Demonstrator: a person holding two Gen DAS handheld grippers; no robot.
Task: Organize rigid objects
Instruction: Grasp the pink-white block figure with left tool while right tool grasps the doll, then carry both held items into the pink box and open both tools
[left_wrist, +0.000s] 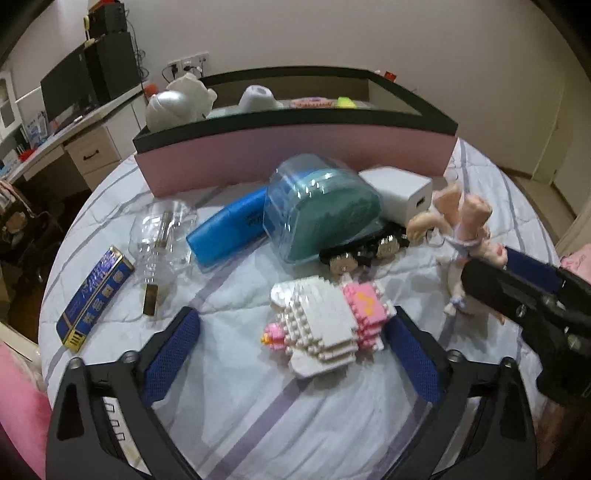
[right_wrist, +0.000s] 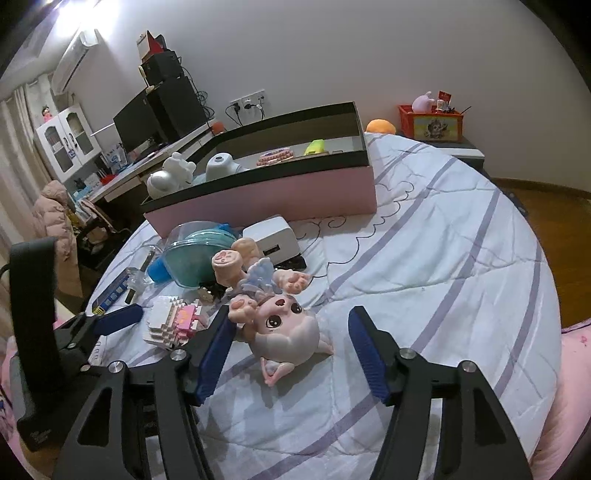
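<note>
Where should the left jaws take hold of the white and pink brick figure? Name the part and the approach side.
Grip the brick figure across its white stepped body, coming down from above. It lies flat on the striped bedspread, already between the open left gripper pads, and those flat stacked sides give firmer contact than the small pink end pieces.

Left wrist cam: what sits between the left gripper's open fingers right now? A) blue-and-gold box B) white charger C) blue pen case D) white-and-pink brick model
D: the white-and-pink brick model lies on the bedspread between the left gripper's wide-open pads, untouched.
</note>
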